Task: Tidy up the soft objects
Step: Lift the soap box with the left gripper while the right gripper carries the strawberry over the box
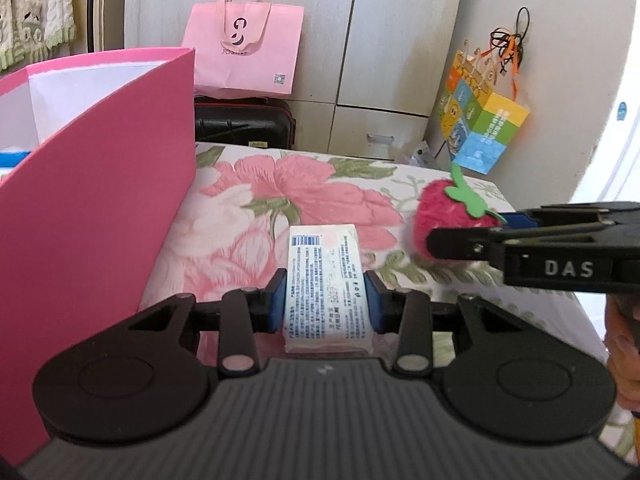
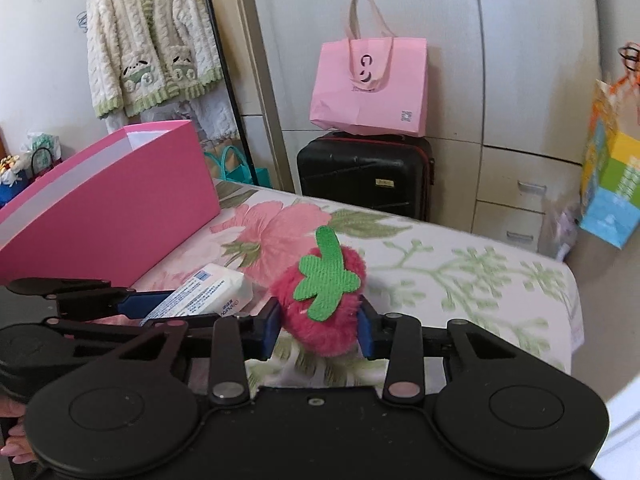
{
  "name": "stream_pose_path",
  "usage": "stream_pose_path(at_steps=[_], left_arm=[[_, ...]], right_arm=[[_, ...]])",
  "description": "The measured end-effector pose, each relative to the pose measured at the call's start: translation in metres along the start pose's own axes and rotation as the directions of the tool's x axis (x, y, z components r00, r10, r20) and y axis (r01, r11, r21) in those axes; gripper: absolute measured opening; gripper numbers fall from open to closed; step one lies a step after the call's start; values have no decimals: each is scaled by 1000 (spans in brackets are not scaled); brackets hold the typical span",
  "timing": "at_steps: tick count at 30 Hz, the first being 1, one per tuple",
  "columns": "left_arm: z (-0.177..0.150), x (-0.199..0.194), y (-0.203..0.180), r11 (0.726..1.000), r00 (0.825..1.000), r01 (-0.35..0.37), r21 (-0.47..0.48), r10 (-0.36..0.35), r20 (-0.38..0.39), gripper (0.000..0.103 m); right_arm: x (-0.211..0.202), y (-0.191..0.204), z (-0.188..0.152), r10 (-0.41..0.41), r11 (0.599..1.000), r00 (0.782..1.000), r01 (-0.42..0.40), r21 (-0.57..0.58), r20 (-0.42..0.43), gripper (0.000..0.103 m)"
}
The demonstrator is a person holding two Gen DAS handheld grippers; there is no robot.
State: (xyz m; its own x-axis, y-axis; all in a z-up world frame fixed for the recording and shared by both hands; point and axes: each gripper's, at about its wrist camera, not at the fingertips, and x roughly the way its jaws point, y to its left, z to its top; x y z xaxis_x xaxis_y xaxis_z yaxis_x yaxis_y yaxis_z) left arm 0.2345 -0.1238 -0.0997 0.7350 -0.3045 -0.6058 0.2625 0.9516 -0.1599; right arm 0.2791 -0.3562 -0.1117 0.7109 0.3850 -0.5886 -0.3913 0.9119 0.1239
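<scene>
Fingers (image 1: pixel 277 300) of the left gripper (image 1: pixel 326 300) pinch a white tissue pack (image 1: pixel 324 292) over the flowered bed (image 1: pixel 256 216); its printed label faces this left wrist view. At three o'clock the right gripper (image 1: pixel 460 236) holds a plush strawberry (image 1: pixel 448 216), and a pink box (image 1: pixel 96 216) stands at nine o'clock.

From the right wrist, the right gripper (image 2: pixel 318 330) squeezes the strawberry (image 2: pixel 324 304) from both sides. Only here do a hanging sweater (image 2: pixel 148 40) at eleven o'clock and the whole black suitcase (image 2: pixel 364 172) appear; the tissue pack (image 2: pixel 208 292) sits at nine o'clock.
</scene>
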Motion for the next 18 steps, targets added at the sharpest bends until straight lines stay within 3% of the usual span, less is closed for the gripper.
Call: stream_pose_path(at_steps=[13, 18], left_arm=[[-25, -80, -8, 994, 996, 77, 75, -80, 35, 38], [-36, -109, -5, 985, 991, 133, 108, -135, 16, 38]], right_arm=[[-72, 30, -48, -32, 998, 999, 30, 59, 41, 45], [-96, 48, -63, -40, 996, 998, 36, 77, 53, 45]])
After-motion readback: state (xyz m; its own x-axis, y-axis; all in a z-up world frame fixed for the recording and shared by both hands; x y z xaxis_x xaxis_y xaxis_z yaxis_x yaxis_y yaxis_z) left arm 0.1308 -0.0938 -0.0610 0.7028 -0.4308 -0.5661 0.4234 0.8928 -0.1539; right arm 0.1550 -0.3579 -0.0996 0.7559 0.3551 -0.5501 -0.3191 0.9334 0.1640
